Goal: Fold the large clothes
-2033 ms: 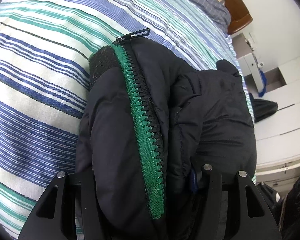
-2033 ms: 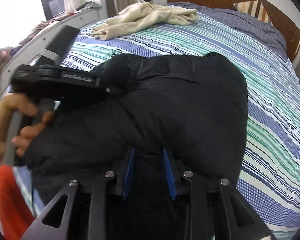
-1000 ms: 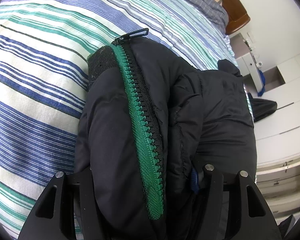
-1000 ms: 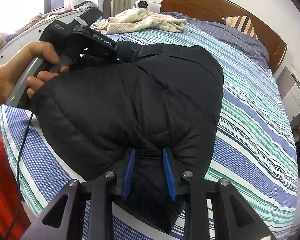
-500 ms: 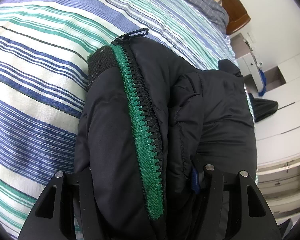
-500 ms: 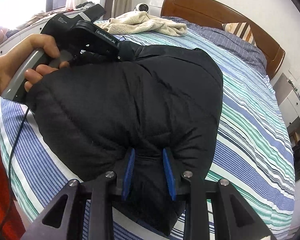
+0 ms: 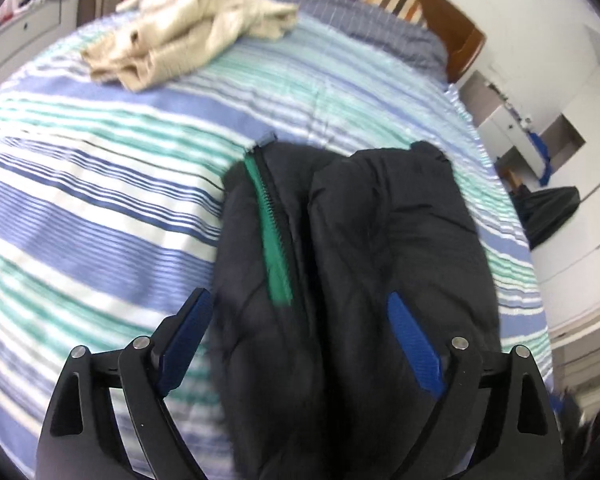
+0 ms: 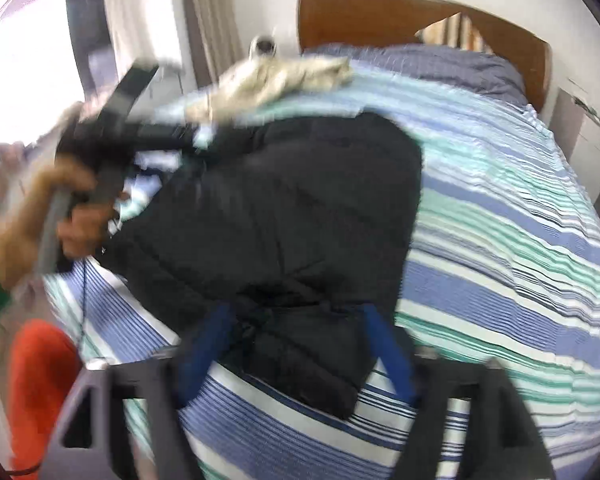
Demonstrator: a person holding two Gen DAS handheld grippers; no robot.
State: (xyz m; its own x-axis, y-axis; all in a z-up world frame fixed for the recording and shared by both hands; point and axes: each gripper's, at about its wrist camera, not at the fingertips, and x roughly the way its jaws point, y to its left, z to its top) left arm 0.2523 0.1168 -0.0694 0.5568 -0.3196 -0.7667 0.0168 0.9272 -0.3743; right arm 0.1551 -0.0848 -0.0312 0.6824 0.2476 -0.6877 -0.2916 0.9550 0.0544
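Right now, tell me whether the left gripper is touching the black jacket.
Apart. In the left wrist view the left gripper has its jaws opening, both blue pads clear of the black jacket, which lies on the striped bed.

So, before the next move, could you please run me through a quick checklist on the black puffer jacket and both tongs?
1. Left tongs free of the black puffer jacket: ok, opening, pads clear.
2. Right tongs released: ok, opening, fabric between but unpressed.
3. Jacket folded into a compact bundle: ok.
4. Bundle fully on the striped bedsheet: ok.
5. Green zipper tucked inside: not ok, exposed.
6. Fold symmetry: cannot tell, blurred.
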